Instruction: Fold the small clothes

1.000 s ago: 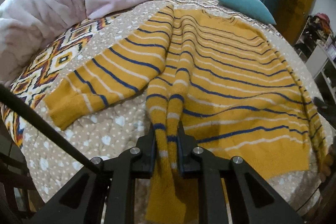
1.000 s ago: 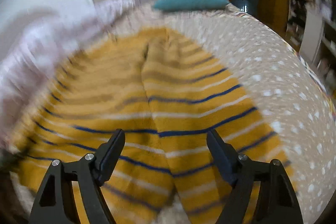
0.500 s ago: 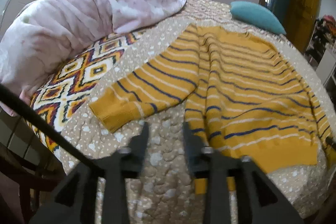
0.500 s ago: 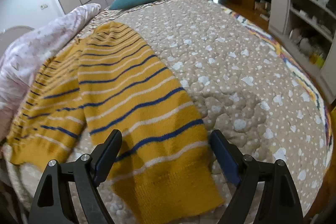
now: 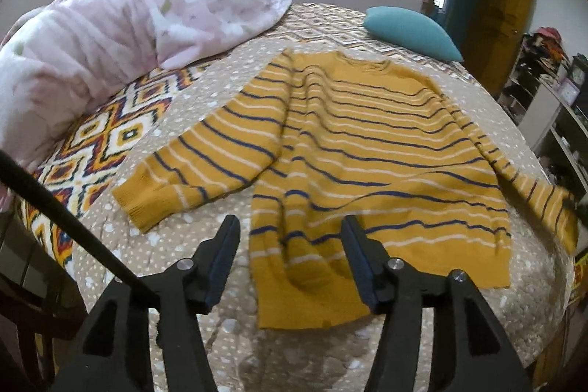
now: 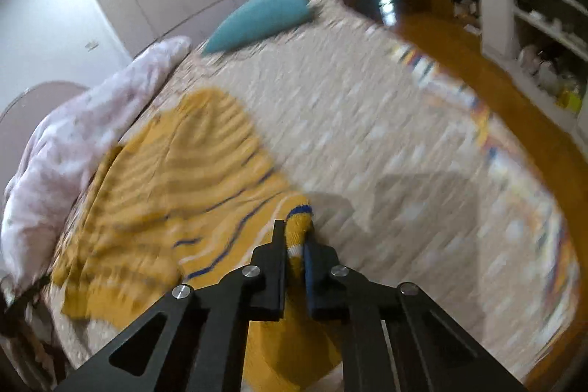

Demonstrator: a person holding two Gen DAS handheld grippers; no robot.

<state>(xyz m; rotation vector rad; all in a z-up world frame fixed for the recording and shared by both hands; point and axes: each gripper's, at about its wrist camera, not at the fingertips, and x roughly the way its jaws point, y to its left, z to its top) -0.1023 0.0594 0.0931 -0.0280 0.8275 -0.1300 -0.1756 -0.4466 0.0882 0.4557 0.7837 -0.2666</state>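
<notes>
A mustard-yellow sweater with blue and white stripes (image 5: 367,149) lies spread on the bed, hem towards me, its left sleeve (image 5: 198,164) stretched out to the left. My left gripper (image 5: 290,245) is open and empty, just above the hem's left corner. My right gripper (image 6: 294,241) is shut on the cuff of the right sleeve (image 6: 299,219), with the sweater body (image 6: 176,186) to its left. The right sleeve also shows at the right in the left wrist view (image 5: 540,201). The right wrist view is blurred.
The bed has a beige dotted quilt (image 5: 172,256) with a colourful diamond-patterned border (image 5: 110,142). A pink blanket (image 5: 121,39) is heaped at the back left. A teal pillow (image 5: 411,32) lies at the far end. White shelves (image 6: 533,10) stand to the right of the bed.
My left gripper let go of the sweater's hem fold, opened wide and drew back. My right gripper went from open over the right sleeve to shut on its cuff.
</notes>
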